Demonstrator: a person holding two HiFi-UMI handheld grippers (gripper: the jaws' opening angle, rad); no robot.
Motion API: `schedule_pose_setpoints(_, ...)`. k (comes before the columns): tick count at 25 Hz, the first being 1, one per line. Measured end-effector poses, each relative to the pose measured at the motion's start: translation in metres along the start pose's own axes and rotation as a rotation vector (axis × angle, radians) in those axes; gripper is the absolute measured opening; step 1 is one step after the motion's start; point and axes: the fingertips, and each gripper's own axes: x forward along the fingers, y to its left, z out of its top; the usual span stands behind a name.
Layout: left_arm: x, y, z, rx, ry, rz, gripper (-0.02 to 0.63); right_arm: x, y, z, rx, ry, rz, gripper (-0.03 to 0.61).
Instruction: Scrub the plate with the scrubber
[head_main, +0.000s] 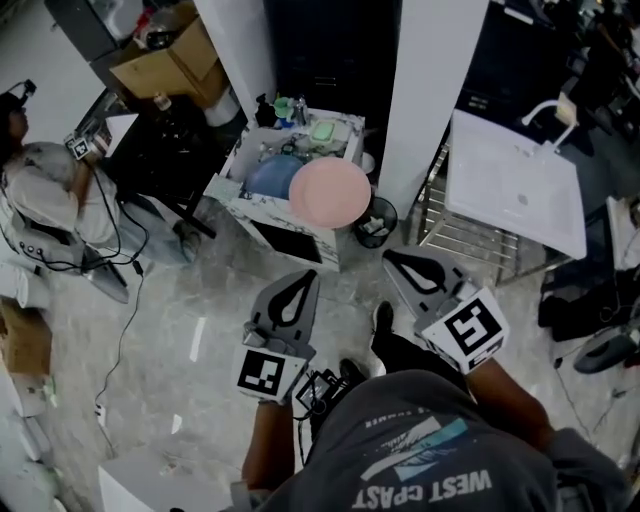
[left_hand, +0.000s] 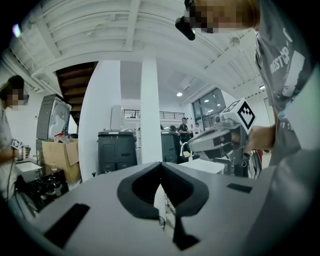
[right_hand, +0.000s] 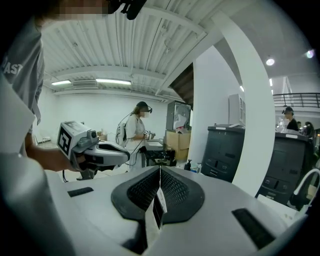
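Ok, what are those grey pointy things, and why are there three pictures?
Those are two hand-held grabbers. A person carries one in each hand: the left gripper and the right gripper. The head view comes from a camera on the person's head, looking down. The other two views come from small cameras riding on each grabber, looking along its jaws. Both grabbers have their jaws shut and hold nothing. Ahead is a white stand with a pink plate and a blue dish on it.
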Motion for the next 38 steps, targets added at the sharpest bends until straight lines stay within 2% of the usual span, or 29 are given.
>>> schedule_pose_setpoints(8,0.064,0.062,-0.001,0.012,0.063,0.087,0.002,0.075,-0.064,0.016,-0.005,-0.052,0.102,0.030)
schedule_pose_setpoints(14,0.123,0.090,-0.001,0.028,0.095,0.140,0.002,0.115,-0.126,0.019,-0.006,-0.075,0.153,0.030)
schedule_pose_setpoints(20,0.158,0.112,-0.004,0.035,0.127,0.201,0.002,0.142,-0.169,0.018,0.000,-0.095,0.188,0.029)
schedule_pose_setpoints(28,0.175,0.138,-0.009,0.032,0.164,0.246,0.002,0.162,-0.188,0.014,0.008,-0.094,0.220,0.030)
schedule_pose_setpoints(38,0.194,0.190,-0.022,0.019,0.161,0.231,0.002,0.197,-0.208,0.015,-0.003,-0.057,0.170,0.031)
